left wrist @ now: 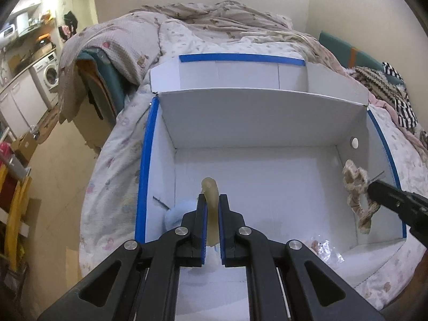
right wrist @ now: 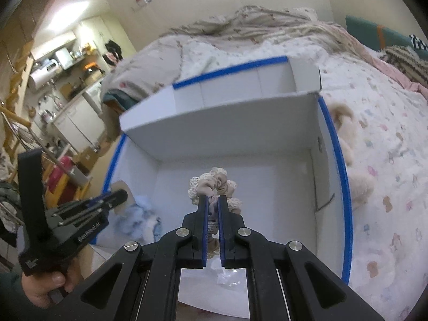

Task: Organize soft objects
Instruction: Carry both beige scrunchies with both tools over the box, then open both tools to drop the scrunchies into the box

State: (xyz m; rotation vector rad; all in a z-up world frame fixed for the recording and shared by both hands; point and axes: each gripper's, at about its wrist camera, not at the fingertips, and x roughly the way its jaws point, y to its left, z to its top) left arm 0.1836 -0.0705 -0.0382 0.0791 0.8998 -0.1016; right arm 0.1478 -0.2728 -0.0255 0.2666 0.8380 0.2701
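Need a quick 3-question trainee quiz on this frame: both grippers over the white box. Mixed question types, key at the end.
1. True or false: the left gripper is empty.
2. What does the right gripper hold? A) scrunchie B) sock C) towel
3. Fill in: the rim of the white box is edged with ___ tape.

Key: 1 false, it is shut on a pale yellowish soft piece. 2 A, a beige scrunchie. 3 blue.

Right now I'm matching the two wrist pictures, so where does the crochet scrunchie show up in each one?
Left wrist view: the crochet scrunchie hangs at the right edge, held by the right gripper, beside the box's right wall.
Right wrist view: the scrunchie sits centre, clamped just beyond the fingertips.
Shared landmark: the white box's blue-taped rim.
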